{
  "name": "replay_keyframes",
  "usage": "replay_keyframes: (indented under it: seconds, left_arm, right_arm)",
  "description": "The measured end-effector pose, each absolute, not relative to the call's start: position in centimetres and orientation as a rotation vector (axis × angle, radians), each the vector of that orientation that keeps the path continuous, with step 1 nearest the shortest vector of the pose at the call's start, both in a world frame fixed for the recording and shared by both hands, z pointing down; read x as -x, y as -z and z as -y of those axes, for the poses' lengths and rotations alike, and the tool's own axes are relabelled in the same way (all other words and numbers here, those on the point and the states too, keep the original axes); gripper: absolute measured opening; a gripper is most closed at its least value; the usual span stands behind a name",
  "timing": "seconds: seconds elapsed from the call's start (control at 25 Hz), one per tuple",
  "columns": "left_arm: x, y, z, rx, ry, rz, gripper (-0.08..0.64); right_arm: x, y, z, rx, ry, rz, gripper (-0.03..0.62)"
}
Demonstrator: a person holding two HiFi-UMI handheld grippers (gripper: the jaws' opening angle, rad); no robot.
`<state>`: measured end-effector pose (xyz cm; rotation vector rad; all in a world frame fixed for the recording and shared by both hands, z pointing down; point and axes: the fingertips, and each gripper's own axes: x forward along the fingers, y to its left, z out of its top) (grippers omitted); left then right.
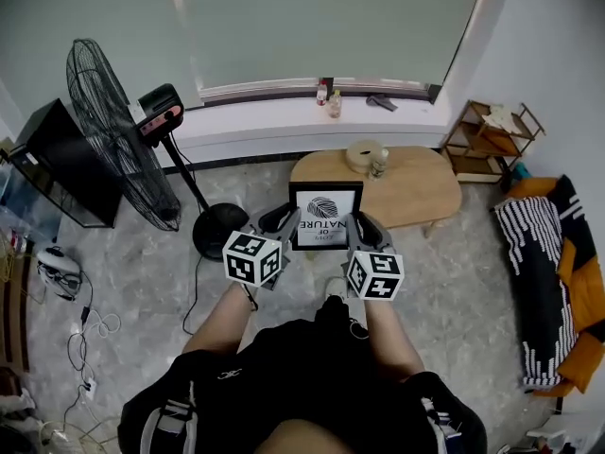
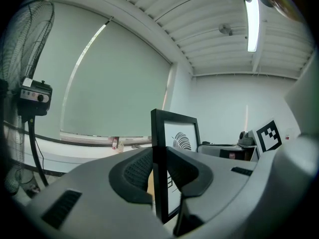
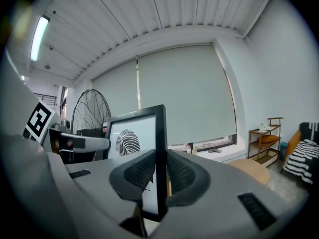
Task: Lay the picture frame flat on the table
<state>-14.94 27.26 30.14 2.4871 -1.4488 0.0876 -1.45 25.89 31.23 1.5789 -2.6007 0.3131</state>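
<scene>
2 grippers, 1 upright frame, nothing yet on the table

Both claws are clamped on the black picture frame (image 1: 325, 217), 1 on each side rail. The left gripper (image 2: 159, 164) has its ribbed pads pressed on either face of the left rail, and the right gripper (image 3: 160, 176) pinches the right rail the same way. Neither has any gap showing. The frame stands upright in the air in front of the person, its fingerprint print facing them. It hangs at the near edge of the oval wooden table (image 1: 421, 197) and rests on nothing.

Likely trouble from here:
- Each grip is on a thin rail, so if the 2 hands tip at different rates the frame could twist and slide out of 1 pair of pads
- If 1 gripper lets go early, the other would carry the whole frame by 1 rail, and it would probably swing or drop onto the stone floor
- Set down too close to the near edge, the frame may overhang and tip off
- Carried too far back, it could knock the tan roll (image 1: 360, 154) and the small jar (image 1: 378, 168) at the far side of the table
</scene>
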Motion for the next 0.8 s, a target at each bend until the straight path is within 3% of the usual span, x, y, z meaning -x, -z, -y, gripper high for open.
replay_keyframes:
  seconds: [0.8]
  left_arm:
    - [5.1, -32.8, 5.1, -2.308, -0.205, 1.509, 0.098]
  right_arm:
    - [-8.1, -34.5, 7.8, -1.385, -0.481, 2.622, 0.087]
